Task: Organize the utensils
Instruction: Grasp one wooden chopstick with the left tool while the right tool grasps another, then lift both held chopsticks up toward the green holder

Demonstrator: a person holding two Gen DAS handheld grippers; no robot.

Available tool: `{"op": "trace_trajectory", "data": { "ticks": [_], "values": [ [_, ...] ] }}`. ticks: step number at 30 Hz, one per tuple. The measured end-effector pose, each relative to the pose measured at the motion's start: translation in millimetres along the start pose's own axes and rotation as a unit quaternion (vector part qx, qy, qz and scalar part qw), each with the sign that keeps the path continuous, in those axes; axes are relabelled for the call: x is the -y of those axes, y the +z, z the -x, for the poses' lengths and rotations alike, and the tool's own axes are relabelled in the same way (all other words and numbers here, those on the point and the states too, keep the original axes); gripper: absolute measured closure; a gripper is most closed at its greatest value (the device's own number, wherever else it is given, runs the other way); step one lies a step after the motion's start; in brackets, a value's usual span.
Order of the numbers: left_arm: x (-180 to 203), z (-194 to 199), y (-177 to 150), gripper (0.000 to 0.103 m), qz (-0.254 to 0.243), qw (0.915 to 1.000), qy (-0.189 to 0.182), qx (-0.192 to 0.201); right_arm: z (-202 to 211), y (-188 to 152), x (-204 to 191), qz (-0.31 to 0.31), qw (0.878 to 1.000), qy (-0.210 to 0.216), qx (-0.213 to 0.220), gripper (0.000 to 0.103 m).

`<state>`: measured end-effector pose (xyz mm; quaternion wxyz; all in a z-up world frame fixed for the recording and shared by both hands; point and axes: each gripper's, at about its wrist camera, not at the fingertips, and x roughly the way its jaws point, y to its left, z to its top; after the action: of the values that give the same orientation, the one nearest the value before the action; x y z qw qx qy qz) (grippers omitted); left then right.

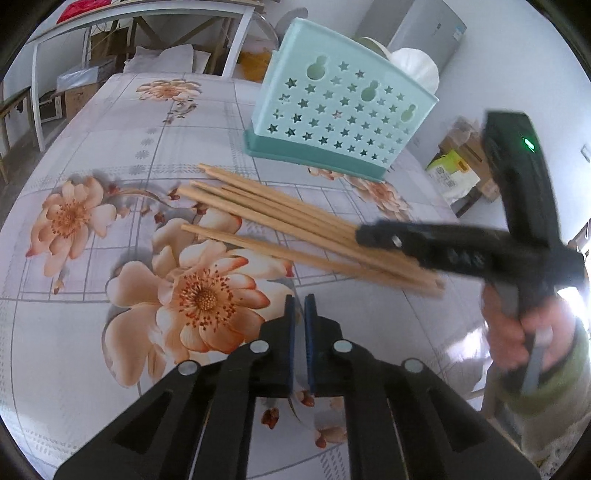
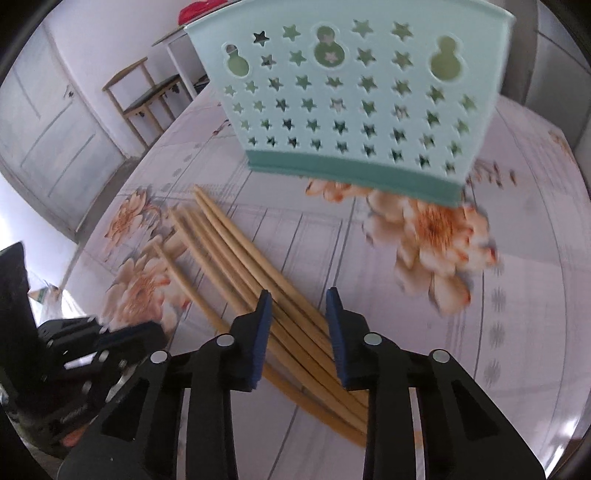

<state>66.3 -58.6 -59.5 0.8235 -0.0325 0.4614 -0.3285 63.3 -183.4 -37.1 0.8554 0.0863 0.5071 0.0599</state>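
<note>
Several wooden chopsticks [image 1: 280, 218] lie side by side on the flowered tablecloth [image 1: 74, 332], fanned out at their far ends. My right gripper [image 2: 299, 295] points down over their near ends. Most of the chopsticks [image 2: 295, 325] fill the gap between its blue pads [image 2: 263, 325] from edge to edge, and one stick lies outside the left finger. In the left wrist view the right gripper [image 1: 364, 236] crosses the bundle, held by a hand [image 1: 517, 332]. My left gripper [image 1: 300, 301] hovers over a printed flower, shut with nothing in it. A pale teal star-holed utensil holder [image 1: 332, 110] stands upright behind the chopsticks.
The utensil holder [image 2: 351, 103] is a short way beyond the stick tips. The left gripper [image 2: 147, 332] sits close at the right one's left. White round items [image 1: 417, 66] stand behind the holder. Off the table are cardboard boxes [image 1: 461, 166], a wooden chair [image 2: 147, 96] and a white desk [image 1: 147, 18].
</note>
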Motion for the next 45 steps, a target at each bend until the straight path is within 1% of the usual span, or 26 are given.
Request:
{"op": "trace_trajectory", "data": {
  "ticks": [6, 7, 9, 12, 16, 17, 18, 20, 25, 29, 31, 33, 34, 36, 40, 43, 45],
  "values": [
    [2.9, -6.1, 8.0, 0.098, 0.001, 1.0000, 0.001, -0.004, 12.8, -24.6, -2.9, -0.048, 0.998, 0.025, -0.009, 0.084],
    [4.1, -7.8, 9.9, 0.098, 0.001, 1.0000, 0.001, -0.005, 14.6, -28.5, -2.9, -0.057, 0.998, 0.032, -0.012, 0.086],
    [6.3, -11.6, 13.5, 0.099, 0.000, 1.0000, -0.002, -0.005, 17.1, -37.0, -4.4, -0.073, 0.996, 0.048, -0.017, 0.087],
    [11.0, -15.8, 19.9, 0.099, -0.006, 1.0000, -0.007, -0.002, 20.8, -43.7, -7.5, -0.092, 0.994, 0.053, -0.023, 0.089],
    [20.8, -26.1, 30.1, 0.099, -0.023, 0.9996, -0.015, -0.008, 19.1, -51.7, -6.3, -0.138, 0.986, 0.093, -0.033, 0.092],
    [23.3, -27.9, 32.6, 0.099, -0.029, 0.9994, -0.014, -0.009, 19.4, -52.9, -6.8, -0.143, 0.985, 0.095, -0.032, 0.096],
    [24.4, -28.9, 34.5, 0.099, -0.032, 0.9993, -0.015, -0.009, 20.4, -54.0, -6.7, -0.146, 0.984, 0.094, -0.030, 0.098],
    [26.1, -27.3, 35.6, 0.099, -0.040, 0.9991, -0.012, -0.009, 22.4, -56.1, -5.2, -0.152, 0.984, 0.084, -0.025, 0.098],
    [21.9, -19.5, 29.8, 0.099, -0.054, 0.9983, 0.014, -0.015, 31.5, -59.3, 5.5, -0.161, 0.985, 0.052, -0.011, 0.098],
    [19.8, -11.8, 27.1, 0.098, -0.054, 0.9984, 0.008, -0.014, 36.1, -62.7, 14.7, -0.176, 0.984, 0.040, -0.004, 0.098],
    [24.6, -13.8, 28.9, 0.097, -0.059, 0.9982, 0.001, -0.014, 35.1, -63.1, 18.6, -0.181, 0.983, 0.031, -0.006, 0.098],
    [29.6, -18.4, 29.6, 0.092, -0.069, 0.9975, 0.004, -0.019, 36.4, -64.6, 20.4, -0.184, 0.982, 0.031, -0.003, 0.098],
    [31.4, -20.7, 29.8, 0.092, -0.073, 0.9971, 0.008, -0.021, 39.2, -66.1, 21.5, -0.187, 0.982, 0.029, -0.002, 0.098],
    [35.1, -27.4, 29.0, 0.091, -0.087, 0.9955, 0.026, -0.027, 45.5, -70.0, 25.8, -0.188, 0.982, 0.020, 0.001, 0.097],
    [34.8, -28.4, 28.2, 0.091, -0.109, 0.9921, 0.059, -0.018, 56.0, -78.2, 35.7, -0.198, 0.980, 0.015, 0.007, 0.095],
    [27.0, -25.9, 29.5, 0.091, -0.101, 0.9927, 0.065, -0.017, 65.3, -83.4, 44.5, -0.201, 0.979, 0.013, 0.012, 0.089],
    [21.6, -24.3, 29.9, 0.091, -0.094, 0.9930, 0.069, -0.015, 66.6, -83.1, 46.2, -0.198, 0.980, 0.008, 0.013, 0.088]
  ]
}}
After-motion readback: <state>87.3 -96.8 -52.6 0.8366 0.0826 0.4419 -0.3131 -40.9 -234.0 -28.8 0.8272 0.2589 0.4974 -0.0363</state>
